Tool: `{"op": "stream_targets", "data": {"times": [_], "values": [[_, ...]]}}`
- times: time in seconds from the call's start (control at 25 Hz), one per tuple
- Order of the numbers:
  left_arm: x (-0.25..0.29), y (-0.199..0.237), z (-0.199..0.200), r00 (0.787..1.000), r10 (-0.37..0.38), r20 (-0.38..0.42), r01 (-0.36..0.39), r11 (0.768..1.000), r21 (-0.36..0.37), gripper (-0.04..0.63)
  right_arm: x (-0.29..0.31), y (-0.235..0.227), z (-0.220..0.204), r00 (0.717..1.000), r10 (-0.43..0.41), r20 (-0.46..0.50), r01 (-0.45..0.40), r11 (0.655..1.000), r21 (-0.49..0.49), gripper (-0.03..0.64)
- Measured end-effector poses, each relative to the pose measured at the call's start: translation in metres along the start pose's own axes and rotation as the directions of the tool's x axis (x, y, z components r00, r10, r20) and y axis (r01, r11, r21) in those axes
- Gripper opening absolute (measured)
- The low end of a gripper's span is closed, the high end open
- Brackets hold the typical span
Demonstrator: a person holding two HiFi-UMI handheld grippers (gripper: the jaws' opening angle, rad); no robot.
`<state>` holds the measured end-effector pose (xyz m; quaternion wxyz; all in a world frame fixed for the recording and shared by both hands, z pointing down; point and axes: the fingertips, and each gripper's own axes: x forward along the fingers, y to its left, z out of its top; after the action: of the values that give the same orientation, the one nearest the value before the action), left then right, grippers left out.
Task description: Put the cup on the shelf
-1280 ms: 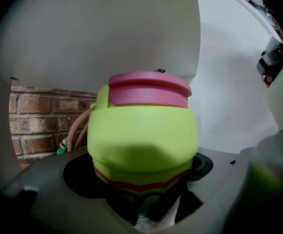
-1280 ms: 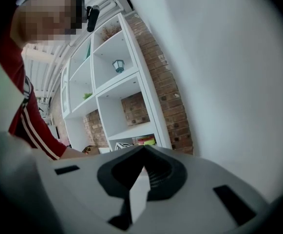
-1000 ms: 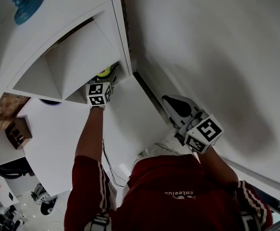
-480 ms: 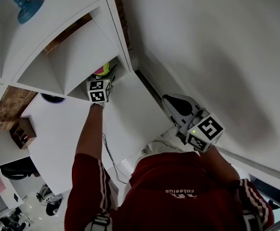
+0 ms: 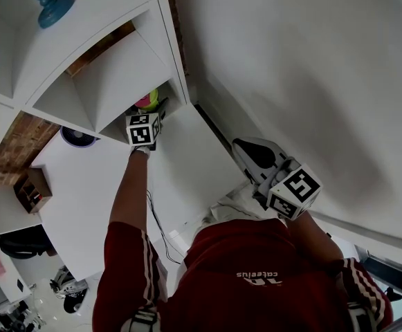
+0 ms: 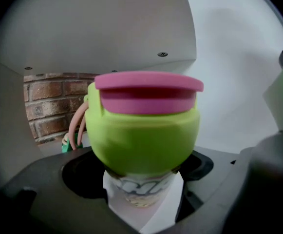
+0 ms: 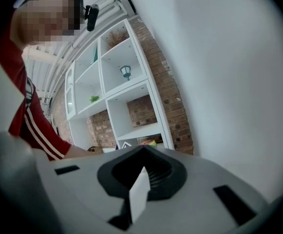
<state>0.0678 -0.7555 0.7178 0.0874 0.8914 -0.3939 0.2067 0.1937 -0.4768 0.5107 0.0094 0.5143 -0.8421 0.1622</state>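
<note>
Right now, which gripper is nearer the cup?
Left. The left gripper has its fingers closed on the cup at the shelf opening. The right gripper is apart from it, back beside the wall, fingers together on nothing.

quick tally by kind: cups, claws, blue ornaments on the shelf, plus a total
cups: 1, the green cup
claws: 2, the left claw shut on the green cup, the right claw shut with nothing in it
blue ornaments: 1, the blue ornament
total: 4
</note>
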Motion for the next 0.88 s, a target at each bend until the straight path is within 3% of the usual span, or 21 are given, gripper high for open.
{"op": "stream_targets", "data": {"times": [0.56, 0.88], "values": [[-0.041, -0.006, -0.021, 0.998, 0.057, -0.018, -0.058, 0.996, -0.061, 0.436, -0.011, 0.001, 0.005, 0.999, -0.021, 0.044, 0.02, 1.0, 0.005, 0.005], [-0.101, -0.036, -0.024, 0.998, 0.062, 0.013, -0.06, 0.994, -0.093, 0.427, -0.008, 0.008, -0.002, 0.999, -0.005, 0.05, 0.005, 1.0, -0.015, 0.005]]}}
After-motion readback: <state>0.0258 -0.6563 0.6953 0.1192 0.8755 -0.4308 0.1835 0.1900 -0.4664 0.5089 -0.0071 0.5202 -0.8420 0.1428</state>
